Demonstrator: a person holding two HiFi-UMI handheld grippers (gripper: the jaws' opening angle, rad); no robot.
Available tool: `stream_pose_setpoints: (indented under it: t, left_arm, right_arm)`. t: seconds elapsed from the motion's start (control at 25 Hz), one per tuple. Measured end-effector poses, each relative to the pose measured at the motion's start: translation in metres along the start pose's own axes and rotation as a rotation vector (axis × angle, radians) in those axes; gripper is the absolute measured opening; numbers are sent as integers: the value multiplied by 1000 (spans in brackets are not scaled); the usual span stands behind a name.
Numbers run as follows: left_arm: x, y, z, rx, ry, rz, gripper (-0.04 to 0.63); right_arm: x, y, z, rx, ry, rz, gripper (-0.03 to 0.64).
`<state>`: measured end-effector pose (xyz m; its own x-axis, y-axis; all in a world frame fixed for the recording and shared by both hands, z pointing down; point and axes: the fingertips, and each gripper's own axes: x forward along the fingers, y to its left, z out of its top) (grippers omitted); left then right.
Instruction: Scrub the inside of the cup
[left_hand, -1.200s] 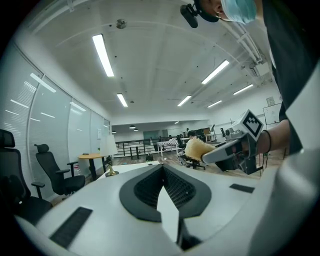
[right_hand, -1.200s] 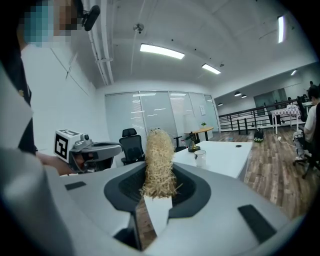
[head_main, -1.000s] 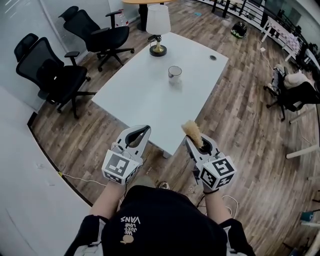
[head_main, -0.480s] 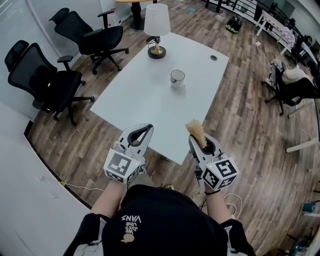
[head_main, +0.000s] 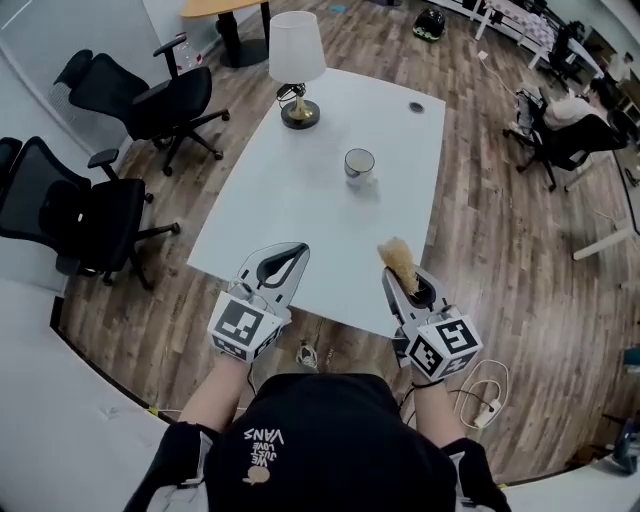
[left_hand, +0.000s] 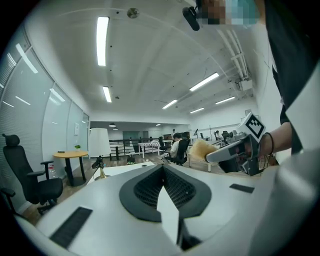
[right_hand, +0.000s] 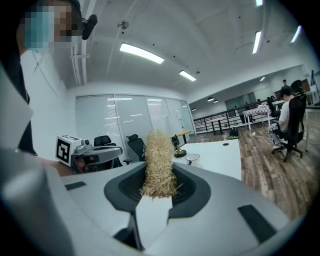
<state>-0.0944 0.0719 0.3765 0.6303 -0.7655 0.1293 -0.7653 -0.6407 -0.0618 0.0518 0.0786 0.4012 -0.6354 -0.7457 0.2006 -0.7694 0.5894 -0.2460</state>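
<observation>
Left hand-held gripper (head_main: 295, 251) pressed together, empty; right hand-held gripper (head_main: 393, 279) pinching a straw scrubber (head_main: 396, 255); cup (head_main: 359, 162) well apart.

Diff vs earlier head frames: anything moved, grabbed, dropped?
The person stepped toward the table, carrying left tool and right tool closer to its near edge. Nothing grabbed or dropped: right tool stays shut on the straw scrubber, left stays shut, empty. The cup and lamp unmoved.
</observation>
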Motion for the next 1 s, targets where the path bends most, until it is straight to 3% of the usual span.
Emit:
stream_pose_setpoints:
  t: [0.4, 1.0]
  left_arm:
    - [26, 24, -11, -24, -1, -53, 11]
    - [134, 78, -15, 11, -16, -44, 11]
  right_arm:
    - [18, -17, -1, 23, 5, -75, 100]
    - [93, -107, 18, 49, 29, -30, 100]
